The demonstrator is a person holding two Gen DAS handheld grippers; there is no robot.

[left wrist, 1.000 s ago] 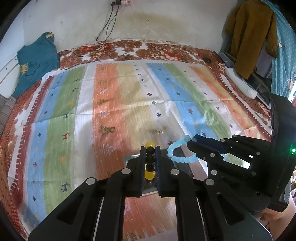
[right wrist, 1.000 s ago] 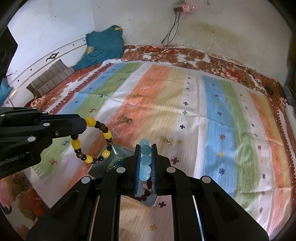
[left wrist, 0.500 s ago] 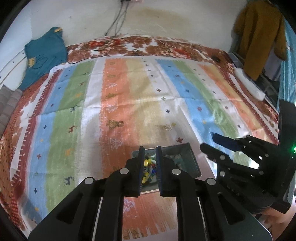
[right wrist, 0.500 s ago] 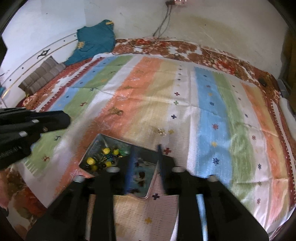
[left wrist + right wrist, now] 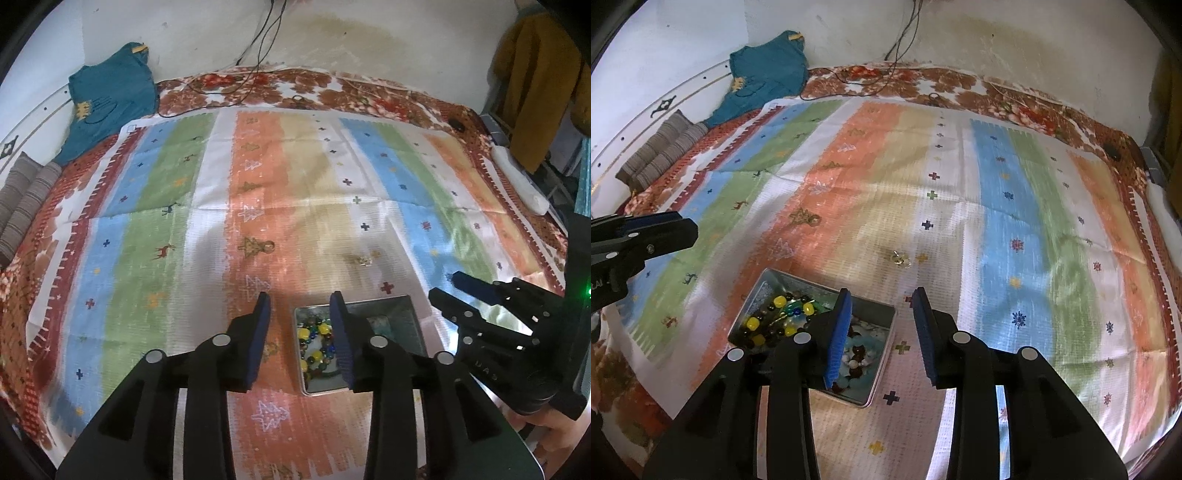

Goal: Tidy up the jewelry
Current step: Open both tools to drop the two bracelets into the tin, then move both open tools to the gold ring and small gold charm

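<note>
Two grippers, left [image 5: 300, 328] and right [image 5: 881, 328], hover with jaws apart and nothing between them over one metal tin [image 5: 886, 325] near the cloth's [image 5: 997, 206] near edge. The tin holds two heaps of beads, yellow-and-dark [image 5: 775, 317] and pale blue [image 5: 862, 358]. Beyond it one small trinket [image 5: 900, 258] lies mid-cloth; no writing is legible.

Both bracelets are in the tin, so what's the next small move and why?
Probably ease the right tongs forward to the small gold trinket lying on the striped cloth beyond the grey metal tin; the tongs are open and empty, and it's the only loose piece.
</note>
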